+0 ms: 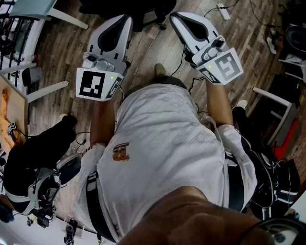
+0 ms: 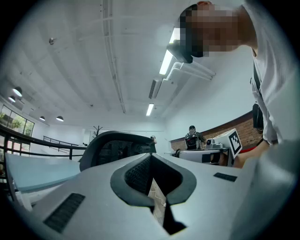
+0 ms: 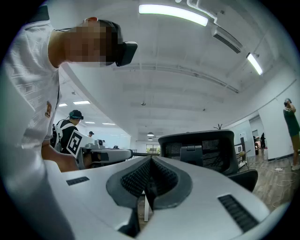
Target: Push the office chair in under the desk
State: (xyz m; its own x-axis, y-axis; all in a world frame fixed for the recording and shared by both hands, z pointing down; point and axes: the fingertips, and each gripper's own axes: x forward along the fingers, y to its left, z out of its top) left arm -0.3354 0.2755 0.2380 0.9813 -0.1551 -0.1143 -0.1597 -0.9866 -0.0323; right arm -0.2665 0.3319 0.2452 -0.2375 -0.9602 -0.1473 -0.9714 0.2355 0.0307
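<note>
The black mesh-backed office chair (image 1: 143,10) stands on the wood floor just beyond both grippers; its back shows in the left gripper view (image 2: 116,149) and the right gripper view (image 3: 202,149). A pale desk (image 1: 29,8) with white legs is at the far left, its top also in the left gripper view (image 2: 28,171). My left gripper (image 1: 125,20) (image 2: 151,158) is shut and holds nothing, a short way from the chair. Beside it my right gripper (image 1: 176,17) (image 3: 150,160) is likewise shut with nothing in it. Neither touches the chair.
A power strip (image 1: 223,10) and cables lie on the floor ahead. A black bundle of gear (image 1: 33,153) sits at my left, a white frame (image 1: 279,110) at my right. Other people stand further off (image 2: 191,137) (image 3: 290,133).
</note>
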